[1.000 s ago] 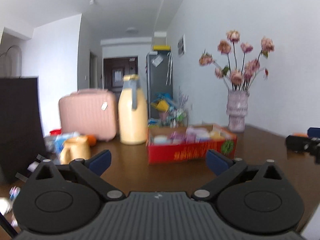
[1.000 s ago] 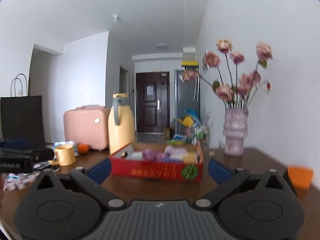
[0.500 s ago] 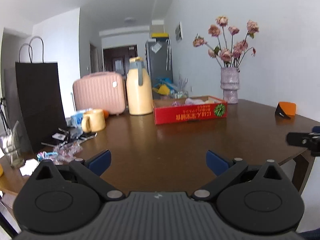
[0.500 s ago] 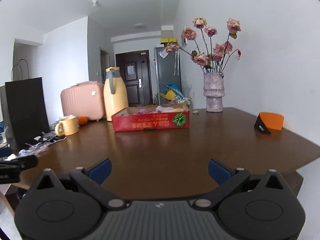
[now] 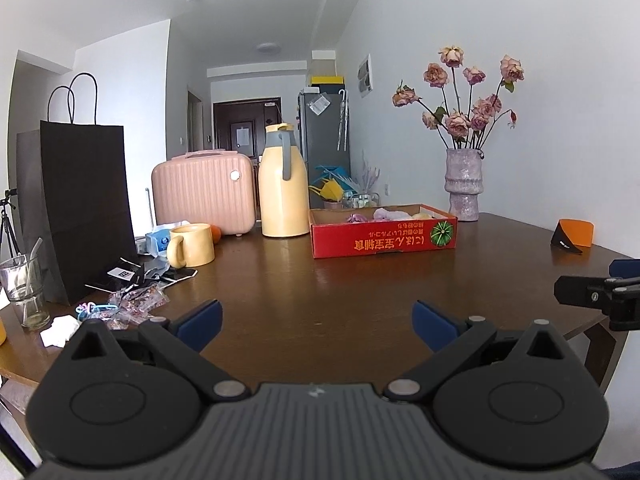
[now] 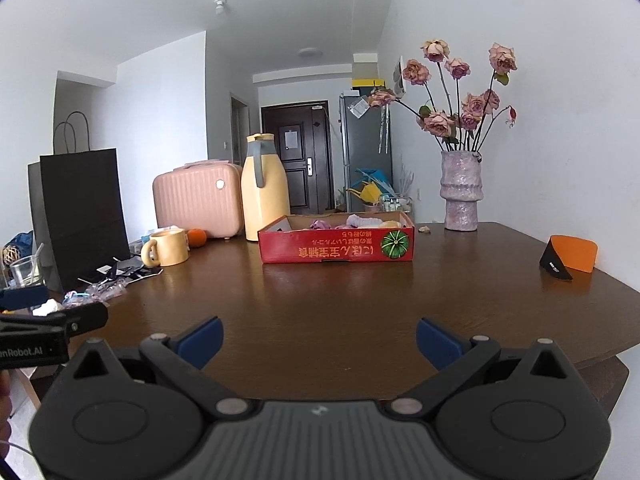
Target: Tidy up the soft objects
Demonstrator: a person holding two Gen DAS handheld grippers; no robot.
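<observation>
While both grippers have pulled back, the red box [image 5: 383, 236] looks farther.

White walls [image 5: 500, 20], dark door [image 6: 298, 152], brown wooden table [image 5: 320, 280].

Left gripper [image 5: 316, 320], right gripper [image 6: 320, 338]: jaws wide apart, empty.

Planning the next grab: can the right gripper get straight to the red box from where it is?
Probably yes. The right gripper is open and empty, and only bare table lies between it and the red box, whose top is open. It looks some way off.
</observation>
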